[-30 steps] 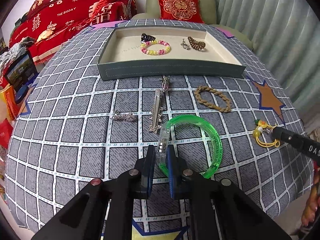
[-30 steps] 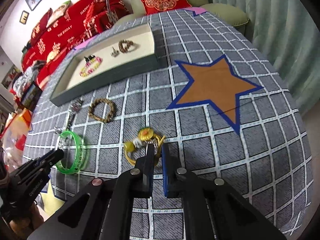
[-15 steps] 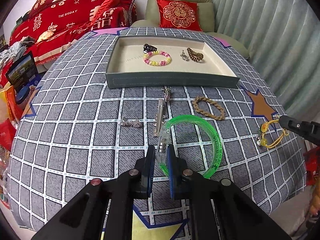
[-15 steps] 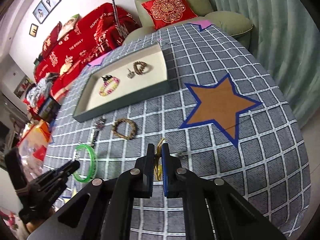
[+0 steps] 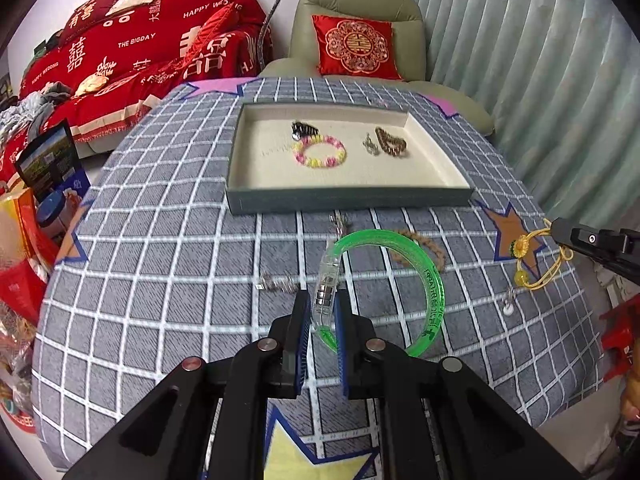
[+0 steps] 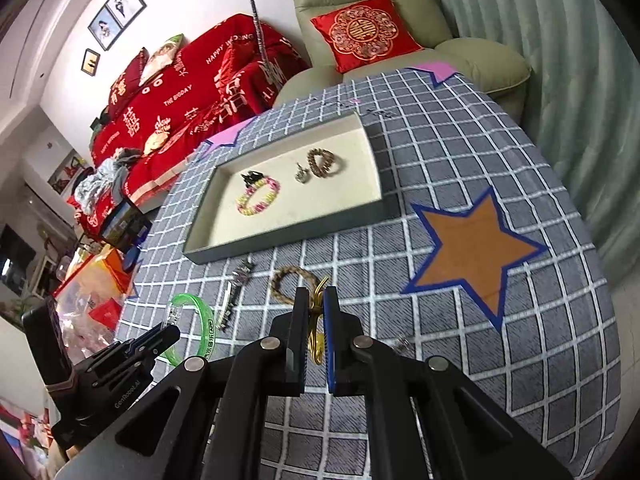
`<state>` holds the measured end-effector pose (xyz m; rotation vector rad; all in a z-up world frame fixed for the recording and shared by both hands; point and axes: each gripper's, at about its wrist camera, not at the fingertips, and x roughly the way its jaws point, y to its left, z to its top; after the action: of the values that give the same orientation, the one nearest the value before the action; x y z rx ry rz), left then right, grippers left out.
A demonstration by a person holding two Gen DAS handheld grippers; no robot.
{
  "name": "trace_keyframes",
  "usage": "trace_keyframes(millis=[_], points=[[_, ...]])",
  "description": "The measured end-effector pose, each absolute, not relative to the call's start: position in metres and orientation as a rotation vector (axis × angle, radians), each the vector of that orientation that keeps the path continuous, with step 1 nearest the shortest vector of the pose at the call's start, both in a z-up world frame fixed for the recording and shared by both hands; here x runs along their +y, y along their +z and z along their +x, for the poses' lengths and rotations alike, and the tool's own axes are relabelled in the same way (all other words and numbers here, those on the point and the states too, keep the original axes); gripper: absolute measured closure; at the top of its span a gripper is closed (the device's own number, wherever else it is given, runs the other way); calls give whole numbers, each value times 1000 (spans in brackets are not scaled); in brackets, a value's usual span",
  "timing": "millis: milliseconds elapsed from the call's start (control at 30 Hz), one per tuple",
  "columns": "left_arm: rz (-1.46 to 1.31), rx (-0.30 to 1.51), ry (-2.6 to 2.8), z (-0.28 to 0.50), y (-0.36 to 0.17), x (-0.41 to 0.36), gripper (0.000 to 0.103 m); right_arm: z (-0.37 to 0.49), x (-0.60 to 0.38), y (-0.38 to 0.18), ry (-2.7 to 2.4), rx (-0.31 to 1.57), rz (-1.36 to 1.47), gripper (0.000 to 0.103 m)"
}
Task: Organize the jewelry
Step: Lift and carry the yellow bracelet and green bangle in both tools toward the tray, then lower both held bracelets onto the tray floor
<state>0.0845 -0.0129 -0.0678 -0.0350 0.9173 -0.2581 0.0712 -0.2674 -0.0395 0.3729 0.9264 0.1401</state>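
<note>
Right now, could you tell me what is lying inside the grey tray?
Inside the tray: a pink-and-yellow beaded bracelet, a black hair clip, a brown beaded bracelet and a small silver piece. The near wall hides a floor strip.

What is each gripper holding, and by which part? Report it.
Left gripper: the green bangle, pinched at its clear clasp section. Right gripper: the yellow cord charm, gripped by its cord loop; its beads hang free.

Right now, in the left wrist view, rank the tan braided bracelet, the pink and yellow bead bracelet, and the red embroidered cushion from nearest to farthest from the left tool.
1. Tan braided bracelet: on the cloth just ahead-right of the left tool.
2. Pink and yellow bead bracelet: inside the tray, mid-table.
3. Red embroidered cushion: on the armchair beyond the table.
</note>
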Motion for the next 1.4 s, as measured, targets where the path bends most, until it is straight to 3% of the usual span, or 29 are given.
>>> trace_keyframes(millis=[700, 1400], points=[[-12, 854, -248, 189, -15, -7, 82, 196, -245, -14, 253, 918, 383, 95], [32, 953, -215, 288, -91, -50, 82, 278, -265, -108, 192, 1029, 437, 96]])
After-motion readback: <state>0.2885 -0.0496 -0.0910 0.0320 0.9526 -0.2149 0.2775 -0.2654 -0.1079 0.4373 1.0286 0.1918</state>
